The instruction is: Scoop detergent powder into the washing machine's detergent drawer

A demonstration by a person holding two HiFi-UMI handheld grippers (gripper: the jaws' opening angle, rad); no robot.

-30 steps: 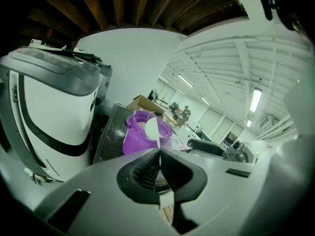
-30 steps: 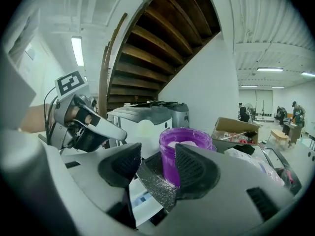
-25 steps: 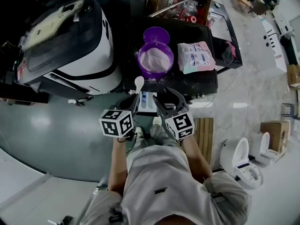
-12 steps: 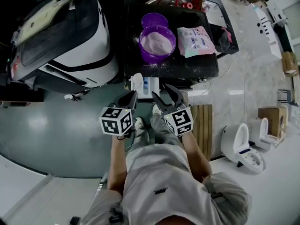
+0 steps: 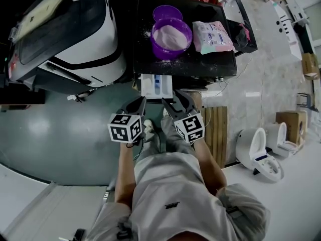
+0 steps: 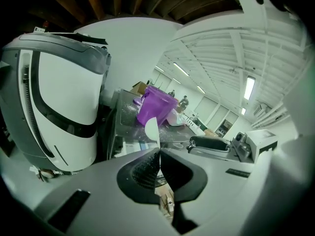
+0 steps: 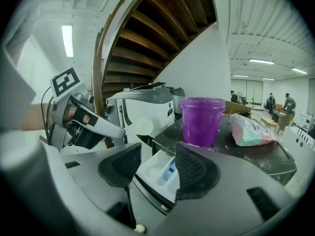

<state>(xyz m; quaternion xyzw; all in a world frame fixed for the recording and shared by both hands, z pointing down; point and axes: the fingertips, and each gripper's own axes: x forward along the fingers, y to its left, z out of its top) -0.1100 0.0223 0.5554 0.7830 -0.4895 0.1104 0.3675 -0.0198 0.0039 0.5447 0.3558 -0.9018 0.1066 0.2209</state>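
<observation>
The jaws of the left gripper are pressed fully together on the thin handle of a small white plastic scoop, and its round bowl stands up just above the tips. The scoop is judged to be light and stiff but smooth. It is therefore best held low on the flat handle, as here, and kept level once it is loaded, because loose powder is easily spilled. Whether any powder lies in the bowl cannot be told.

The jaws of the right gripper are held widely apart, and nothing is gripped or touched by them. The open white detergent drawer is seen through the gap, just beyond. Both grippers are held near this drawer, which is pulled out from the front of the black washing machine. On its top, behind the drawer, a purple plastic tub filled with white powder is placed, with a pink pouch beside it.
</observation>
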